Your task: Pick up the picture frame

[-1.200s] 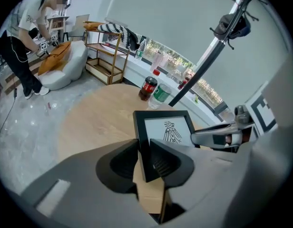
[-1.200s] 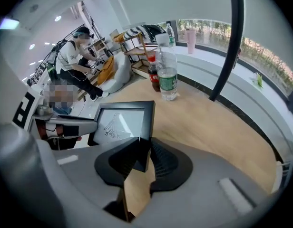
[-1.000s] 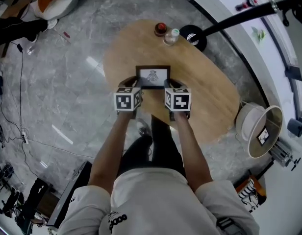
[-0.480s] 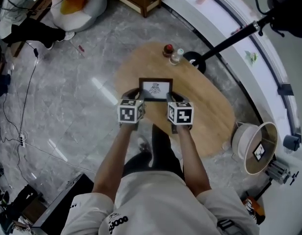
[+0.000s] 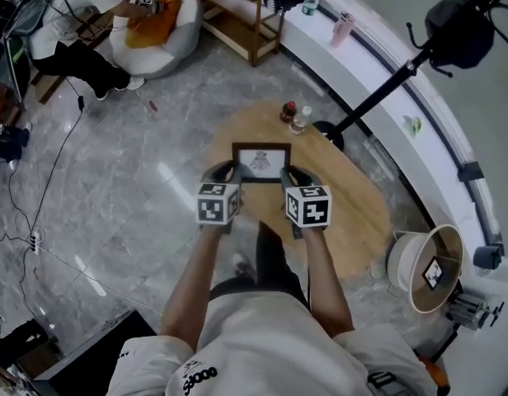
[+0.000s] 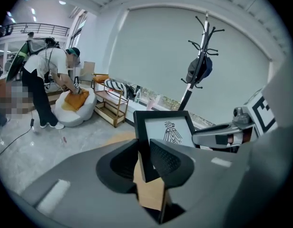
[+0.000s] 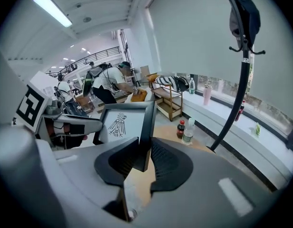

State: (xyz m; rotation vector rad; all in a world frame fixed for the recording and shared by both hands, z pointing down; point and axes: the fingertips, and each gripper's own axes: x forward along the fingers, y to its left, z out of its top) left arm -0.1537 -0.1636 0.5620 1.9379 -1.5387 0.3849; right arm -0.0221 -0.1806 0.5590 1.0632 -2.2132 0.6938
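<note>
Your left gripper (image 6: pixel 144 152) has its jaws pinched on the left edge of the picture frame (image 5: pixel 261 162), low on that side. The frame hangs upright between your hands, clear above the oval wooden table (image 5: pixel 357 221), its bird print facing you. Your right gripper (image 7: pixel 144 149) is clamped the same way on the right edge. To lift well, I'd raise both hands at one pace and hold their spacing fixed, so neither narrow grip twists or slips. Steer clear of the cola bottle (image 5: pixel 288 110) and water bottle (image 5: pixel 300 122) at the table's far end.
</note>
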